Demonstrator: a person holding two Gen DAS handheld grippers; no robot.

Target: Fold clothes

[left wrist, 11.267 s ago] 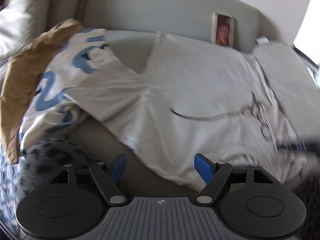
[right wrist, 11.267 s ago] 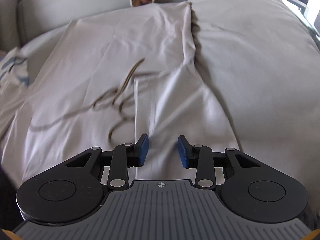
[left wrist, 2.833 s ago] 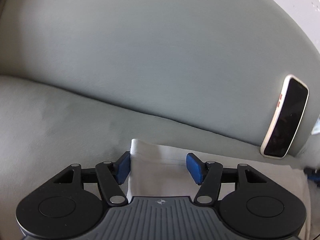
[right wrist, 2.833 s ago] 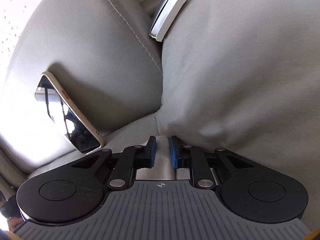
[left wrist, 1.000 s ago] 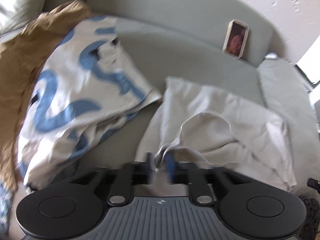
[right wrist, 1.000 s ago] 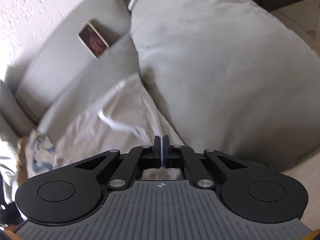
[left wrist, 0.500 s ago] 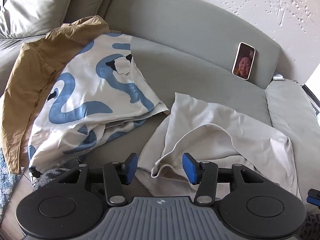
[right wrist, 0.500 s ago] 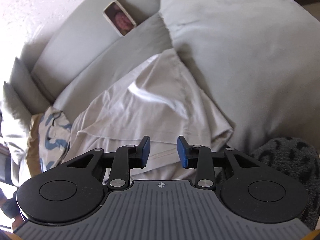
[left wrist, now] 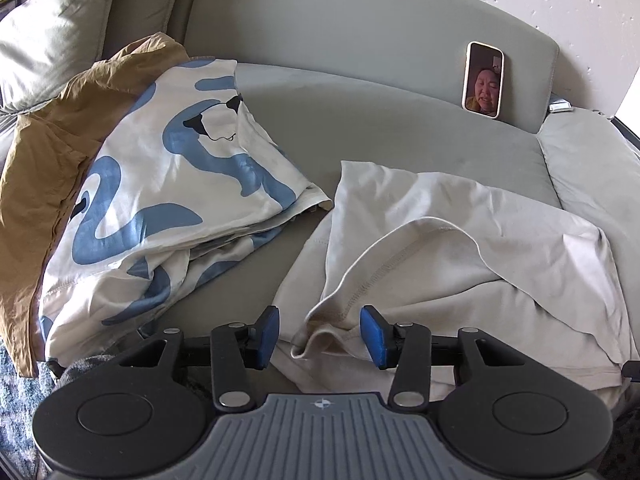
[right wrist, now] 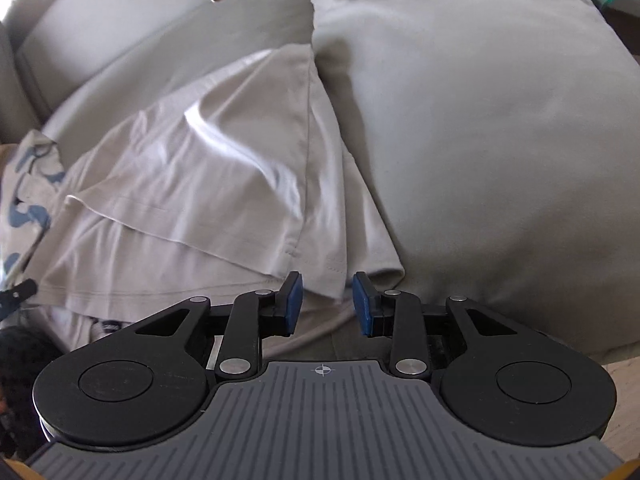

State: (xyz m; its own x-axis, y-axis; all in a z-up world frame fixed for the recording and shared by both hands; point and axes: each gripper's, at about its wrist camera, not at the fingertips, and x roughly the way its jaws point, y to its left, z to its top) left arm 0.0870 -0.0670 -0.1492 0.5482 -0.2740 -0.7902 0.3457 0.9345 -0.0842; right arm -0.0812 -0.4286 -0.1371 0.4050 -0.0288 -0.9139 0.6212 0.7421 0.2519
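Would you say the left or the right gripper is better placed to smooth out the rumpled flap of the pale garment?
Probably left: the left gripper is open right at the pale garment's curled hem; the right gripper, also open, faces a flatter corner.

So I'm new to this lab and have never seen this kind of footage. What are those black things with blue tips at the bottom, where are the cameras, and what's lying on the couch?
There is no robot here. A person holds a two-finger gripper in each hand, and each one carries a wide-angle camera looking forward along its fingers. One picture comes from the left gripper, the other from the right gripper; the blue tips are their finger pads.

Both look at a grey couch. A half-folded pale garment lies in the middle, with a white cloth with blue swirls and a mustard cloth further along. A phone leans on the backrest, and a big cushion sits beside the garment.

Both grippers are open and hold nothing, each with an edge of the garment between its pads.
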